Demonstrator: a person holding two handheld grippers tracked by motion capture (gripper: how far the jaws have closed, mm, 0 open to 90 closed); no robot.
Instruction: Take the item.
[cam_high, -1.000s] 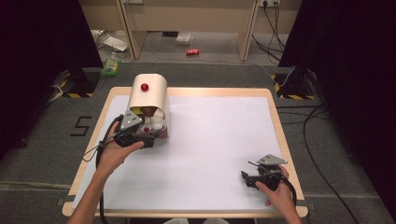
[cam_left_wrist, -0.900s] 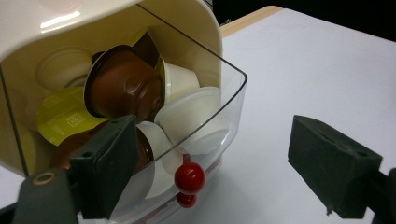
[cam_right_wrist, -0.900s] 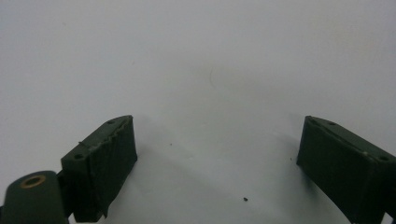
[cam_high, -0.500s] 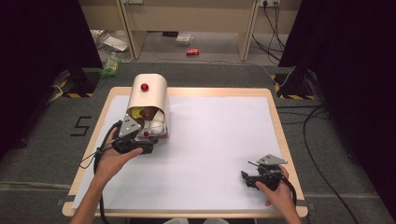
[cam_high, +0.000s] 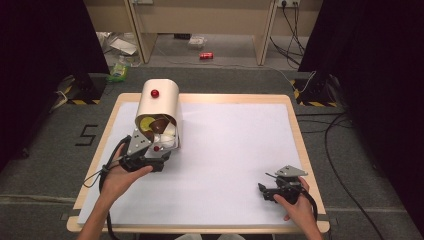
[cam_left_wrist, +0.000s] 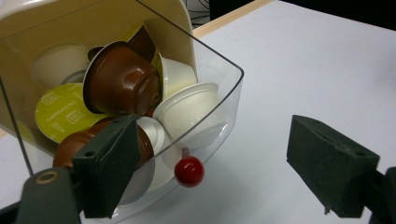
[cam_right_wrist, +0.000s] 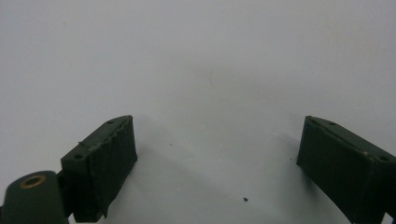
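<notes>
Fingers (cam_left_wrist: 109, 170) of the left gripper (cam_left_wrist: 210, 179) stand wide apart, the clear drawer (cam_left_wrist: 219, 100) of the capsule dispenser (cam_high: 159, 107) just ahead, its red knob (cam_left_wrist: 189, 171) between them. Brown, white and green capsules (cam_left_wrist: 121, 81) fill the drawer. Right gripper (cam_right_wrist: 219, 172) fingers gape over the bare bench (cam_high: 235, 145), well apart from the dispenser.

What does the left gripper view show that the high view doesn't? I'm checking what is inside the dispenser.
Left gripper view alone: a label reading CAPPUCCINO on the green capsule, and separate brown and white capsules behind the clear drawer. High view alone: the right gripper low over the white table sheet and the red can on the floor. Both: the drawer's red knob, the open left gripper.
</notes>
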